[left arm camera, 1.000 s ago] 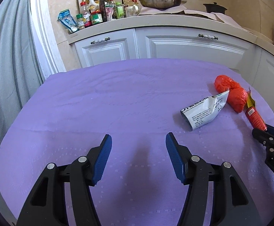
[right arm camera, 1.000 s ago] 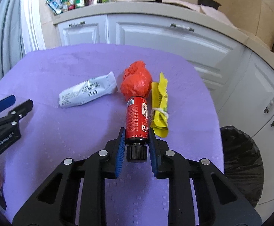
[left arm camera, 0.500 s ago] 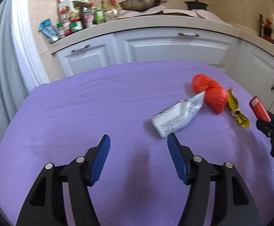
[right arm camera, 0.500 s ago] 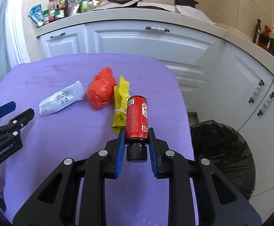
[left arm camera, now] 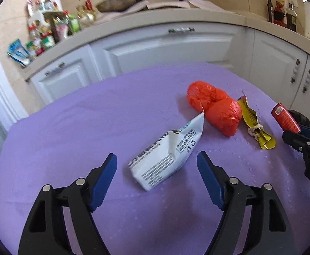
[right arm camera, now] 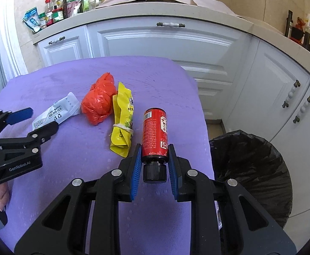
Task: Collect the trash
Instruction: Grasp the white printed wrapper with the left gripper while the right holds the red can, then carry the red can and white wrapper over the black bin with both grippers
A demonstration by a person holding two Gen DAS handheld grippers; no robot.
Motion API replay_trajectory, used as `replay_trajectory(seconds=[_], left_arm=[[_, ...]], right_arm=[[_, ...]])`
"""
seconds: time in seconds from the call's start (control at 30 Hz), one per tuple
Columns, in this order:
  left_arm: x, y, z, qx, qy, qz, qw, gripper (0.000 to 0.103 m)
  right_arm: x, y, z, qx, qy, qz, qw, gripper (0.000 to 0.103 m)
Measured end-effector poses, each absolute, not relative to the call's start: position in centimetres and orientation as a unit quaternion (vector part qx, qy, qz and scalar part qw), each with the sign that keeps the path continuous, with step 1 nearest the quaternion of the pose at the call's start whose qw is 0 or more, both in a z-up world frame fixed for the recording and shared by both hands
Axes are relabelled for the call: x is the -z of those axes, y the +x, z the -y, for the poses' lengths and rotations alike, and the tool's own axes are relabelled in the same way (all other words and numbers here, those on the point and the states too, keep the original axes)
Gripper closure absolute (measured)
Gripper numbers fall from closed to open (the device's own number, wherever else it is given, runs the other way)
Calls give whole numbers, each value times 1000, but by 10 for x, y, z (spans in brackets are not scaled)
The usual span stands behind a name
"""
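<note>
Since a second ago the left tool (left arm camera: pixel 156 169) has moved toward the white crumpled plastic packet (left arm camera: pixel 167 157), jaws opening, seemingly not touching it. Right tool (right arm camera: pixel 154 165) is clamped on the red cylindrical bottle (right arm camera: pixel 155 132), near the black-lined bin (right arm camera: pixel 250 170); nothing looks binned yet.

The left gripper (left arm camera: pixel 156 176) has reached the white packet (left arm camera: pixel 167 159), jaws opening.
</note>
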State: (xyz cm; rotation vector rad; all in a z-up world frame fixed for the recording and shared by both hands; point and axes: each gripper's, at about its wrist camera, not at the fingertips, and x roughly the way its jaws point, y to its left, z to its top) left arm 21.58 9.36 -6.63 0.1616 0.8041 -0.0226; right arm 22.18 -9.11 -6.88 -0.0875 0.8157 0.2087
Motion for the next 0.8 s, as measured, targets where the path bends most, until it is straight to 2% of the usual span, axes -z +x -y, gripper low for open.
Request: replay_trajectory(seconds=[0.03, 0.1, 0.2, 0.5, 0.8], left_arm=[[68, 219, -95, 20, 73, -397, 915, 30], [71, 222, -95, 31, 72, -407, 910, 53], [76, 222, -92, 45, 77, -418, 904, 64], [73, 208, -87, 38, 97, -404, 909, 78], [66, 188, -93, 12, 51, -401, 914, 84]], right_arm=[[69, 222, 91, -102, -42, -396, 912, 80], [69, 223, 91, -102, -41, -397, 911, 80], [70, 223, 92, -103, -40, -399, 910, 80], [69, 216, 91, -106, -38, -393, 913, 80], [66, 198, 87, -113, -37, -386, 915, 80]])
